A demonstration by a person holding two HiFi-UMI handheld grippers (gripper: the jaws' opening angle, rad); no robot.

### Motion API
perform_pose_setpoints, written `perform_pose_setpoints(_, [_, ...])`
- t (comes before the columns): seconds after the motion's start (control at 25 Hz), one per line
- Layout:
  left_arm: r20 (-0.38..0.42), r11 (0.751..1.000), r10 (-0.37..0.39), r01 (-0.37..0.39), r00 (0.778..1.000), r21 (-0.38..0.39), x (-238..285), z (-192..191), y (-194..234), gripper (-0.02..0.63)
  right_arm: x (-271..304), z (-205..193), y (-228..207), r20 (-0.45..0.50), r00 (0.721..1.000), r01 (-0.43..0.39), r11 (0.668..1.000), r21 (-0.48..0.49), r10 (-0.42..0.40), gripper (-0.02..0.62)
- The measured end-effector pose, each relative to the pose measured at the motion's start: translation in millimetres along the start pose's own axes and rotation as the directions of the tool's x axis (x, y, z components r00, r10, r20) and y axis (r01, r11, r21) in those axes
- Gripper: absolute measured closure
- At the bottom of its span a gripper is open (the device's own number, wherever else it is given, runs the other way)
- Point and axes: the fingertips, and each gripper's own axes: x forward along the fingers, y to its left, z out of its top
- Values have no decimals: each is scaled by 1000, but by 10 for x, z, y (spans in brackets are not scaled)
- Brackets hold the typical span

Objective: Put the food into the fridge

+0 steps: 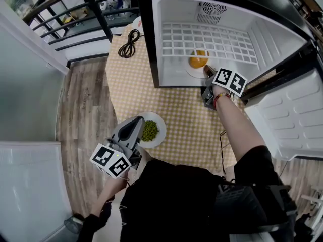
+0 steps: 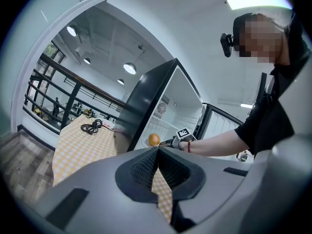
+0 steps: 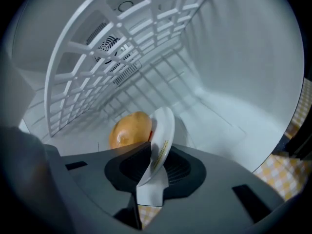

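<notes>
Head view first: the fridge [image 1: 171,14] sits open on the checked desk [image 1: 176,115], and the right gripper [image 1: 207,72] reaches into its near edge. The white plate [image 1: 191,72] with the round orange food [image 1: 198,59] is already on the fridge floor, just beyond those fingers. The other plate, the one with green peas [image 1: 150,130], is out on the near side of the desk, just right of the left gripper [image 1: 137,121]. So the left hand is much the nearer one for it. Can't tell if it's touching the rim.

Left gripper view: the fingers [image 2: 146,165] are clenched together with nothing between them, aimed at the fridge, not down at the peas. That plate isn't in this shot at all.

Right gripper view: the plate's rim [image 3: 163,130] runs edge-on between the fingers [image 3: 127,165], but they look slack around it, not pinching. The orange food sits just left of the rim. I'd guess backing straight out is what's called for there.
</notes>
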Motion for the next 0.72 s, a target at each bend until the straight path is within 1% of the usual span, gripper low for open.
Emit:
perform_pose_setpoints(0.12, [6, 1000, -1, 1, 1000, -12, -10, -23, -23, 594, -45, 7, -10, 7, 1000, 30, 996, -79, -30, 495])
perform_pose_setpoints(0.28, [9, 1000, 16, -16, 1000, -6, -88, 13, 43, 595, -3, -4, 69, 16, 999, 49, 990, -135, -47, 488])
perform_pose_setpoints(0.44, [19, 999, 24, -24, 1000, -21, -79, 11, 62, 595, -16, 50, 57, 30, 997, 76, 982, -173, -72, 485])
perform_pose_setpoints(0.72, [30, 998, 45, -44, 999, -35, -127, 3, 124, 594, 19, 58, 23, 37, 994, 104, 973, -205, -99, 463])
